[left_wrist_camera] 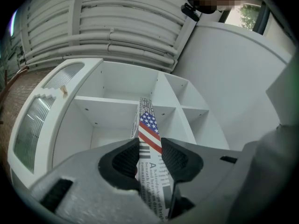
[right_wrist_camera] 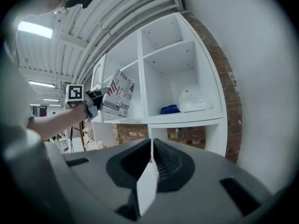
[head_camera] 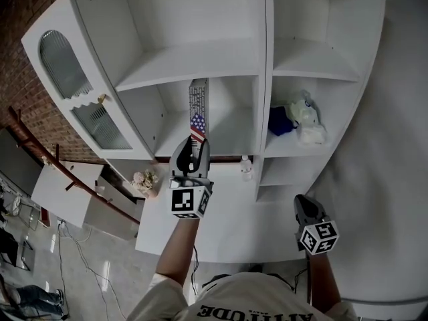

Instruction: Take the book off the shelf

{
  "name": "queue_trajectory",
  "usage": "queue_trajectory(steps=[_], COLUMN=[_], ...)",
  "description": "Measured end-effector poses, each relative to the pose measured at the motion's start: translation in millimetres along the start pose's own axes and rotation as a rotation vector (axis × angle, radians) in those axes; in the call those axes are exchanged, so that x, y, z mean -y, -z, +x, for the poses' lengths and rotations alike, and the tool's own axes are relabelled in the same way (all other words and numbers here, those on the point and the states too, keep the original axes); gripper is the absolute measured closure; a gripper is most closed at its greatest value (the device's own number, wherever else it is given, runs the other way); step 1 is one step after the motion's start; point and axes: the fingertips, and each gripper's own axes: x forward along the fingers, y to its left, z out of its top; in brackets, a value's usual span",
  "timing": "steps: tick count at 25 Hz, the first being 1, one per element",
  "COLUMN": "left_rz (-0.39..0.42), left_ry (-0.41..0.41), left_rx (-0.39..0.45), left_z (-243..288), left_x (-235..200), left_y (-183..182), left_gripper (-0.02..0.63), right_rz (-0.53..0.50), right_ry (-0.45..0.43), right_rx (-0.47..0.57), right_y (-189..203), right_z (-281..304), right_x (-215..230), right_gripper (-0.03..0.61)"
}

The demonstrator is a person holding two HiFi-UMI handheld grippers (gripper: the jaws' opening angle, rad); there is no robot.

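a tall white shelf [head_camera: 200,55] fills the upper half of the head view. it is split into open compartments by one upright panel. its door [head_camera: 73,79] with arched ribbed panes stands swung open at the upper left, and a brick wall [head_camera: 20,19] lies beyond it. below the shelf, at lower centre, is a white worktop [head_camera: 221,236].

the book [head_camera: 198,109] is near the centre of the head view, in front of the middle compartment of the left column. its spine carries a stars-and-stripes patch over black print. in the right gripper view it hangs tilted in the air, its lower edge clear of the shelf board. whether its far end is fully out of the compartment cannot be told.

the left hand-held gripper [head_camera: 196,141], just below the book, has it clamped. in the left gripper view both dark pads press on the covers, the jaws part-way apart at the book's thickness.

the right hand-held gripper [head_camera: 301,202] hangs at the lower right, well apart from the shelf. its jaws are drawn together with only a thin white sliver in the seam. whether that sliver is a separate thing cannot be told.

in the right column lie a white bag [head_camera: 304,116] and a blue cloth [head_camera: 281,121], touching. a small bottle [head_camera: 247,169] stands on the worktop, with a bunch of flowers [head_camera: 144,179] at the worktop's left edge.
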Motion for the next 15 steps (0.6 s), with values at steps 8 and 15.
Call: queue_trajectory(steps=[8,15], left_rz=[-0.01,-0.015], left_ry=[0.003,0.002], left_rx=[0.018,0.019], left_z=[-24.3,-48.6], left_x=[-19.8,-37.5], left_y=[-17.4,-24.0], left_gripper=[0.454,0.456], right_rz=[-0.016,-0.025], right_ry=[0.002,-0.005], right_rx=[0.004,0.005], right_y=[-7.4,-6.0], right_z=[-0.4,-3.2], right_x=[-27.6,-60.9], right_gripper=[0.543,0.543])
